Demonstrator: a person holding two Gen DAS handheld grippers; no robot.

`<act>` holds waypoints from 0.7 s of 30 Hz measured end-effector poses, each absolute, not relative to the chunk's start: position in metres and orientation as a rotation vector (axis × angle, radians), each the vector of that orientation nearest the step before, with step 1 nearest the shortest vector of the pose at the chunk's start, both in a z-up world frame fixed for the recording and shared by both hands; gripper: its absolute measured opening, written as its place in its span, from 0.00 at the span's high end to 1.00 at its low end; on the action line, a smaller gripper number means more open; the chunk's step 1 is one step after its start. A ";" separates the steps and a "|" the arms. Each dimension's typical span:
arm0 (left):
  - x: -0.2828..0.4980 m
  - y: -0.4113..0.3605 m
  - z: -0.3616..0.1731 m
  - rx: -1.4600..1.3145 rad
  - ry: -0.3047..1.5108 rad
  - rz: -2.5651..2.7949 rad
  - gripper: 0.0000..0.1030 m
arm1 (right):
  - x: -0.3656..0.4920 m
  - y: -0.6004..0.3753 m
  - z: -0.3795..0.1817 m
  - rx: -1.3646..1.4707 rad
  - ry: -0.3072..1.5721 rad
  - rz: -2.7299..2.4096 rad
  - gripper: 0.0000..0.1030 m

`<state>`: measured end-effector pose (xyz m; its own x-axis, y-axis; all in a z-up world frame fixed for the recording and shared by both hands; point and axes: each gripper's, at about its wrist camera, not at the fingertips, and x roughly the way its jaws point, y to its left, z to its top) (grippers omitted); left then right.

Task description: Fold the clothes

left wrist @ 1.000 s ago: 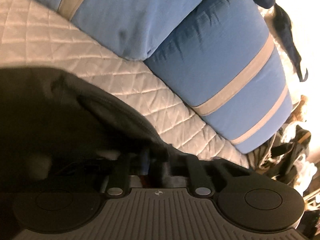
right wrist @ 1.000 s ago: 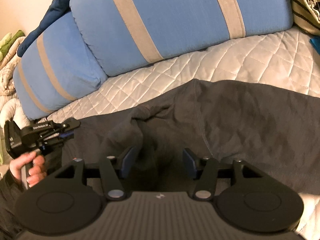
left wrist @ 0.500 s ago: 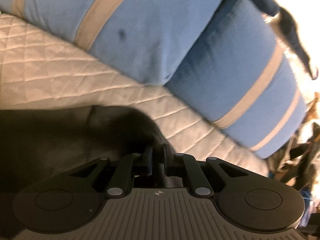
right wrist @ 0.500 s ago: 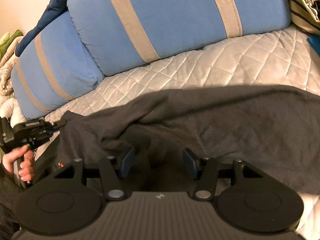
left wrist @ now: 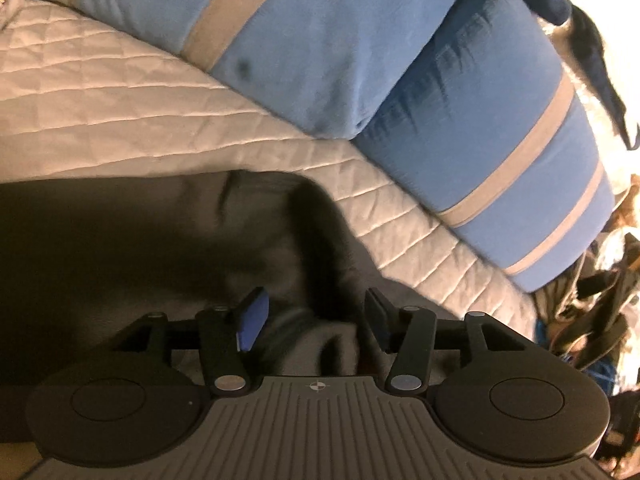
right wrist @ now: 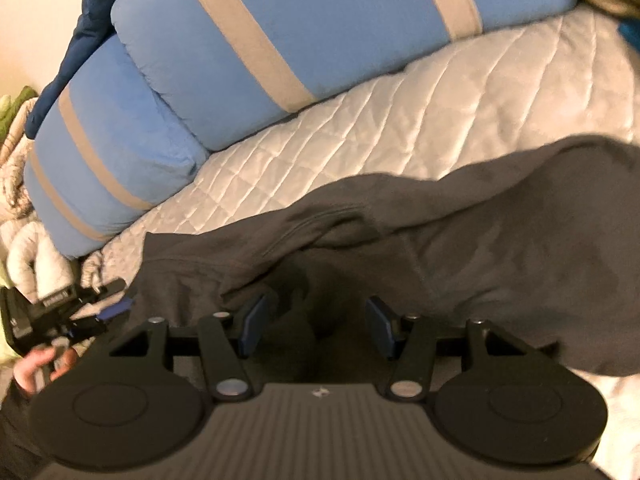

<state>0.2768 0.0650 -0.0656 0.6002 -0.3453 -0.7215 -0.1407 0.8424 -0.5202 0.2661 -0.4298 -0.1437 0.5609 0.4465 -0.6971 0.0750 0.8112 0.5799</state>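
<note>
Both the left gripper [left wrist: 316, 316] and right gripper [right wrist: 314, 326] gaped wide, gripping nothing; dark garment [right wrist: 500, 240] rumpled ahead of the fingers, folding barely begun.

No words or numbers can be read. The left claw's body [left wrist: 316, 386] bears a small crosshair mark. The right claw's body [right wrist: 319, 392] shows a blurred emblem. In the right wrist view, the left claw [right wrist: 60, 300] carries a white label, too blurred to read.
</note>
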 end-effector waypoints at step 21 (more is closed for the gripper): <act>0.275 0.067 -0.082 -0.573 0.990 -0.116 0.69 | 0.284 -0.425 -0.143 0.521 0.983 0.124 0.70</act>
